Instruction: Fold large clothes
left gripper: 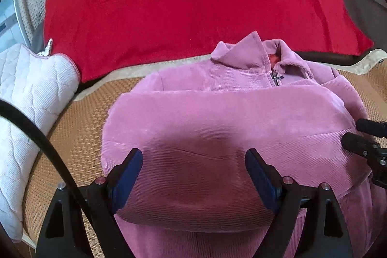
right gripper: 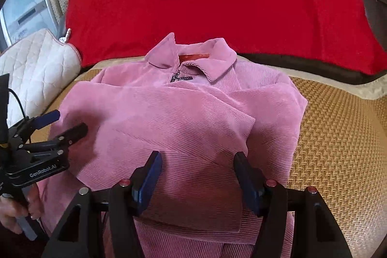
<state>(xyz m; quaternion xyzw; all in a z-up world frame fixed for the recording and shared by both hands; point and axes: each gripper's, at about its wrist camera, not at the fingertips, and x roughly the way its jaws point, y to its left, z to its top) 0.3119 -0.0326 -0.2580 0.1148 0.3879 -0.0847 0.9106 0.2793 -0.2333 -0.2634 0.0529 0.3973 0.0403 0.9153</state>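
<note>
Pink corduroy jacket (left gripper: 217,127) is laid collar-far on the woven mat (left gripper: 79,137), zip closed, both sleeves already folded across the chest. Judged step: sleeves done — bottom-up fold is pending, so the near hem needs to be gripped at both corners.

Left gripper (left gripper: 193,161) is held wide open over the near fabric, nothing clamped. Right gripper (right gripper: 196,166) is held partly open, also empty.

Only the right wrist view shows the overlapped sleeve cuff (right gripper: 244,132) and a hand (right gripper: 14,209) on the left handle; the left view shows only the right gripper's fingertips — far right.
</note>
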